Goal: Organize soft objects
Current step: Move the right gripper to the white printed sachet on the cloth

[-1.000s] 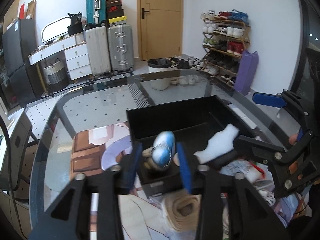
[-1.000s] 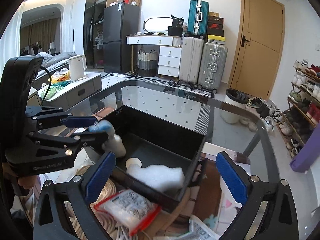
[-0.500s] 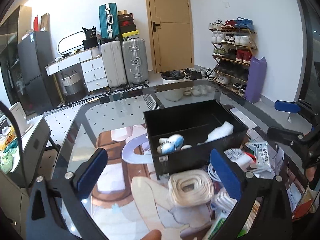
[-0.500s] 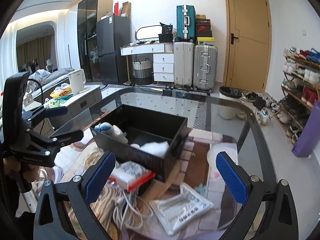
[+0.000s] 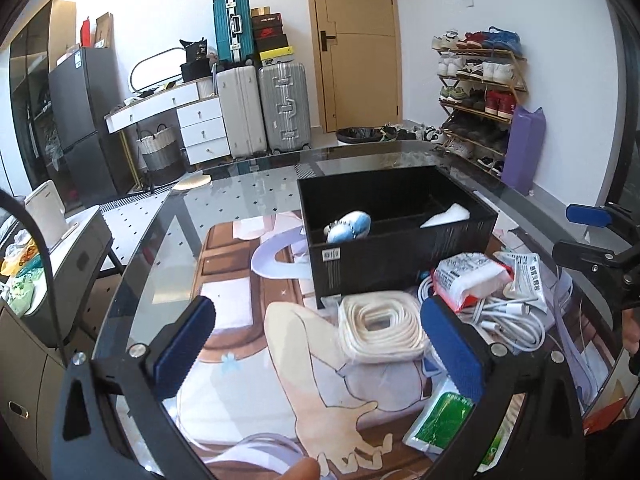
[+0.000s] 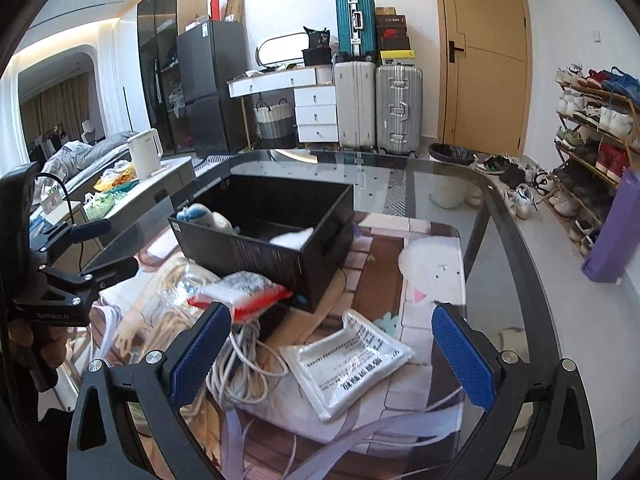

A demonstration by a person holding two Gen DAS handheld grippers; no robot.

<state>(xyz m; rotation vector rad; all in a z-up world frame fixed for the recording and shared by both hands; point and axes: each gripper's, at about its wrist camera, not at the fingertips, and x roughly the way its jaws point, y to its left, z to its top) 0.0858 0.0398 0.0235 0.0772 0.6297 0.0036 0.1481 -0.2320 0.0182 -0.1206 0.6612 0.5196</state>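
Observation:
A black box (image 5: 400,256) (image 6: 264,252) stands on the glass table. Inside it lie a blue and white plush toy (image 5: 350,226) (image 6: 200,216) and a white soft piece (image 5: 446,216) (image 6: 292,238). My left gripper (image 5: 320,344) is open and empty, back from the box, over a coil of cream rope (image 5: 380,326). My right gripper (image 6: 332,352) is open and empty, above a clear plastic pouch (image 6: 348,360). A red and white packet (image 5: 468,276) (image 6: 244,294) lies on white cables (image 5: 504,320) (image 6: 244,364) in front of the box.
A printed mat (image 5: 256,320) (image 6: 424,264) covers the table under everything. A green packet (image 5: 444,420) lies near the front edge. A white printed pouch (image 5: 524,276) sits right of the red packet. Suitcases, drawers and a shoe rack stand beyond the table.
My left gripper opened, left the blue plush toy in the box and pulled back toward me. My right gripper also drew back from the box.

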